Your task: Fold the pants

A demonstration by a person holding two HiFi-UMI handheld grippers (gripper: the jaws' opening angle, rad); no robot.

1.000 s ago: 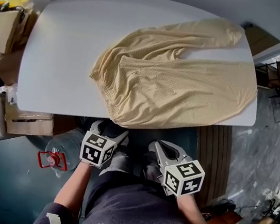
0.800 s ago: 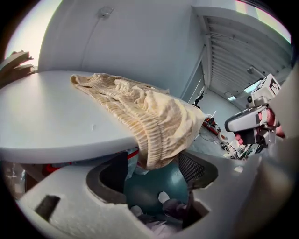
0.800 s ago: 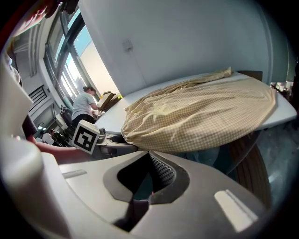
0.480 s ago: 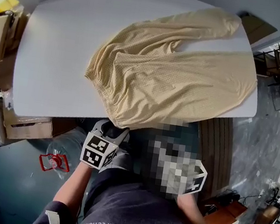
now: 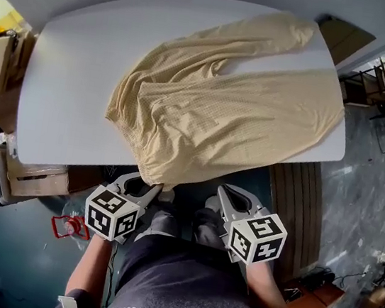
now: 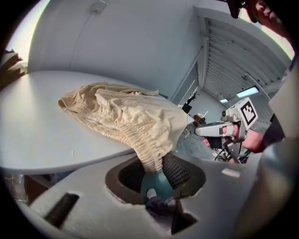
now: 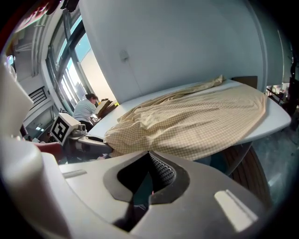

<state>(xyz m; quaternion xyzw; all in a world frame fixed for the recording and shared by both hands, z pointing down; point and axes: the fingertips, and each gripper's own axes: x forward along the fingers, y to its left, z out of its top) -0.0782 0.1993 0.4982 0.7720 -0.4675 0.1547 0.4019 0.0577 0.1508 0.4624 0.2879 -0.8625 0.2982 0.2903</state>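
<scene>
One pair of tongs is doing all the holding. The left tongs [image 5: 146, 186], whose jaws have just been closing, are pinching the gathered waistband [image 6: 150, 156] of the pants [image 5: 234, 113] where it is hanging over the near edge of the table [image 5: 67, 81]. The right tongs [image 5: 234, 200] are sitting with jaws pressed together and nothing between them, just below that same edge.

The pants are lying crumpled across the table, running from the near edge toward the far right corner. One leg's side is drooping over the near edge on the right.

The left tongs appear to be taking only a narrow fold of elastic, so a firm pull is risking the fabric slipping free. With only one corner held, lifting is also threatening to drag the whole garment toward the person and off the table. Failing that, it is likely bunching the cloth rather than laying a clean fold.
</scene>
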